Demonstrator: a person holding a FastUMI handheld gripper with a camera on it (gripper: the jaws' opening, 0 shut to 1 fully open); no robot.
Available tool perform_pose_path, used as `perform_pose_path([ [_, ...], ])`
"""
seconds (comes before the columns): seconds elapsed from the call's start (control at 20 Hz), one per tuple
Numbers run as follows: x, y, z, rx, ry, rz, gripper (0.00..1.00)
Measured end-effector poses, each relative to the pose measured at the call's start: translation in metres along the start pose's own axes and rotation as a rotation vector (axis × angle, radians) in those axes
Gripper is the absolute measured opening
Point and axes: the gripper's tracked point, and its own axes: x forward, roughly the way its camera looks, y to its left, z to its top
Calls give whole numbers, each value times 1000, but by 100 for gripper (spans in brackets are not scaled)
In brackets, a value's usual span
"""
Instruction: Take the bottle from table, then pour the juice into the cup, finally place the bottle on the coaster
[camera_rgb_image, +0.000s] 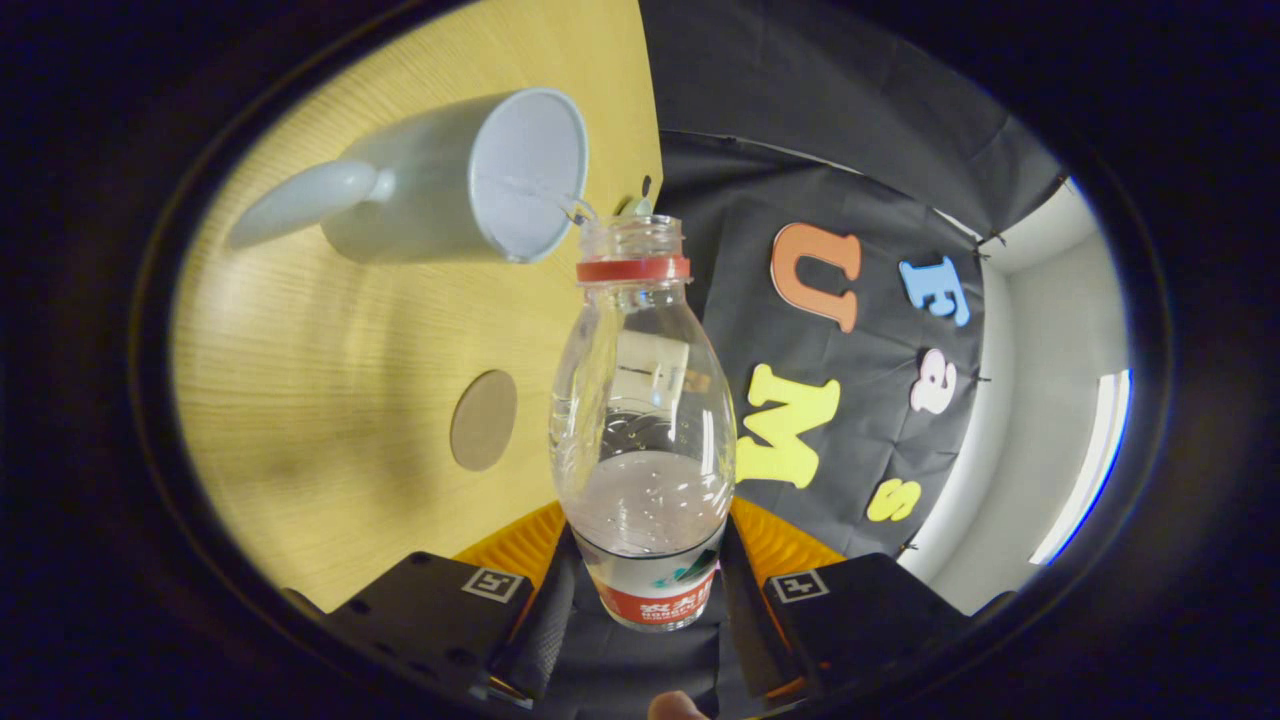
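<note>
bottle label: a red band with white characters, too small and curved to read
left finger marker: a square black-and-white coded tag, no letters or numbers
right finger marker: a matching square coded tag, no letters or numbers
cup: no print visible
coaster: no print visible

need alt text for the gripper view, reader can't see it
The gripper is shut on a clear uncapped bottle, tilted so a thin stream runs from its mouth into a white cup. A round coaster lies bare on the wooden table beside the bottle.
</note>
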Motion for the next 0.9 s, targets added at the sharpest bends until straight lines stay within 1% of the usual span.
perform_pose_path([
  [0.9, -2, -36, -9, -58, 14, -45, 75],
])
